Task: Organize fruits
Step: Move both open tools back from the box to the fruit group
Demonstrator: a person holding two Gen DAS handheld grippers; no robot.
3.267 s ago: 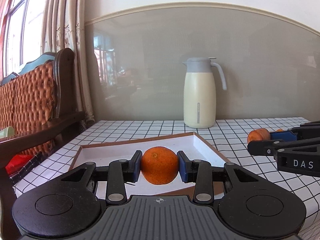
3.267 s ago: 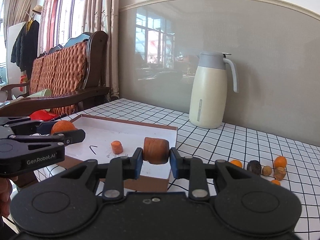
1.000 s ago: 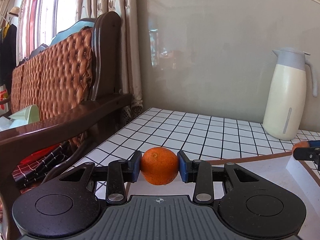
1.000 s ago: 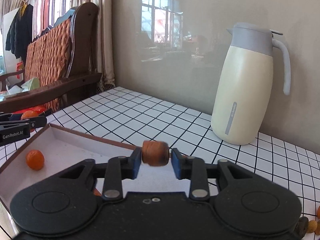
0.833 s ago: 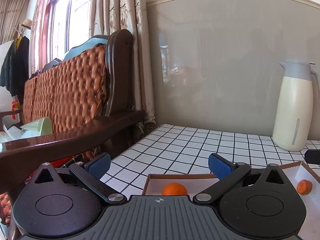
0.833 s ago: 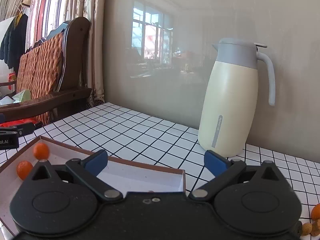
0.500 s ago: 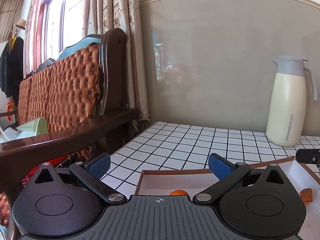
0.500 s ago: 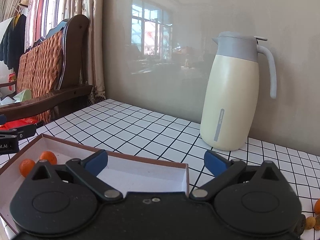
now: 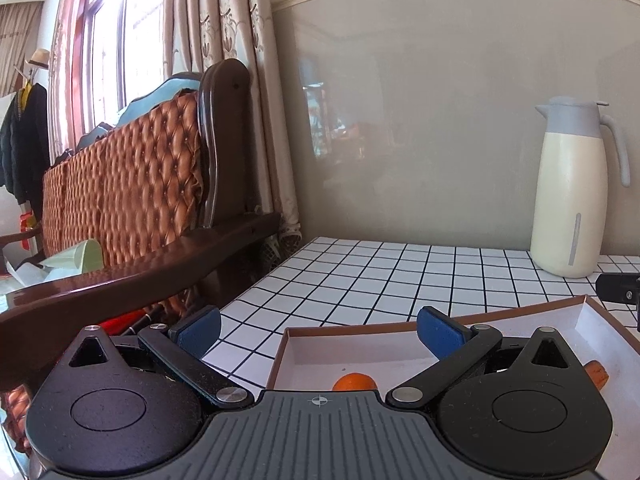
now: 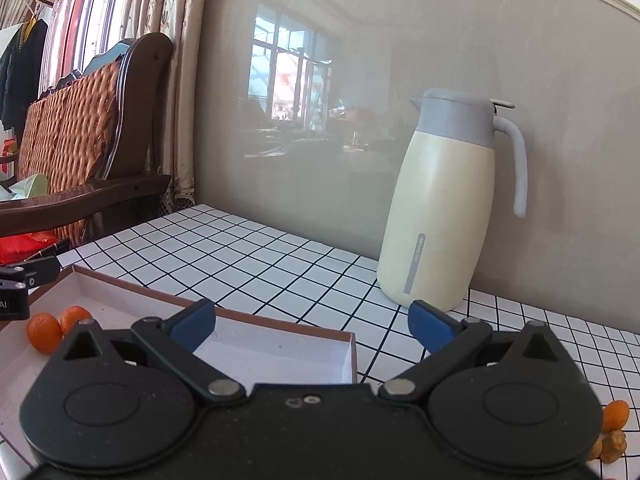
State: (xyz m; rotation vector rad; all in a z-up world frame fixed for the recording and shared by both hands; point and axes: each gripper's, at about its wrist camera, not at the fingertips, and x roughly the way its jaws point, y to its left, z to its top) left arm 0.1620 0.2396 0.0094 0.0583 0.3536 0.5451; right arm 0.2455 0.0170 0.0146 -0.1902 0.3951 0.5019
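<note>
A shallow white box with a brown rim lies on the checked table. In the left wrist view an orange lies in it just past my open, empty left gripper, and a brownish-orange fruit piece lies at the right. In the right wrist view two oranges lie at the box's left end. My right gripper is open and empty above the box's right end. Loose fruits lie on the table at the far right.
A cream jug with a grey lid stands at the back by the wall. A wooden sofa with orange tufted cushions borders the table's left edge. The other gripper's tip shows at the frame edges.
Both grippers opened and let go: the orange and the brown fruit piece now lie in the box. Both grippers have since drawn back and up a little.
</note>
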